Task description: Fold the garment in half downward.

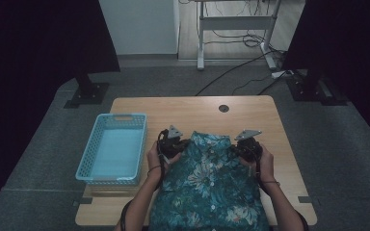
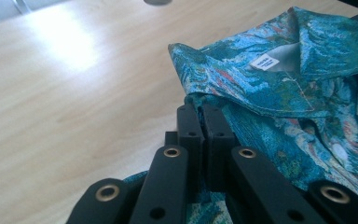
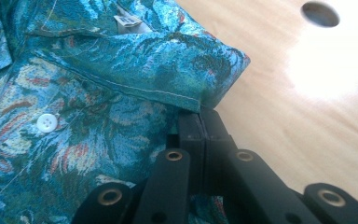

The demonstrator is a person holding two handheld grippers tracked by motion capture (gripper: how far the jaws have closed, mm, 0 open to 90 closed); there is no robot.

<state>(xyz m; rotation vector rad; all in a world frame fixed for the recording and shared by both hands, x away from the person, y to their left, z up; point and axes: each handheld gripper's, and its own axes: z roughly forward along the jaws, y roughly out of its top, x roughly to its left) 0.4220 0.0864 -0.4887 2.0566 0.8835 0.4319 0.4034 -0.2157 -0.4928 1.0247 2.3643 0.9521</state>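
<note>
A: As seen from high view, teal floral button-up shirt (image 1: 207,187) flat on light wooden table (image 1: 139,108), beside pale blue plastic basket (image 1: 113,147).

B: Left gripper (image 2: 204,111) view: clamped shut on shoulder fabric under collar.

A: Right gripper (image 3: 202,114) view: same, pinching opposite shoulder. Lift step, probably; next needs even raise.

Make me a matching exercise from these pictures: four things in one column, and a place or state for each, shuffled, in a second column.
Things:
1. shirt
2. basket
3. left gripper
4. round hole

Places or states:
A. light blue, at the table's left side
B. near the table's far edge
C. shut on the shirt's shoulder by the collar
D. teal floral, lying buttoned in front of the person

Pairs: 1-D, 2-A, 3-C, 4-B
</note>
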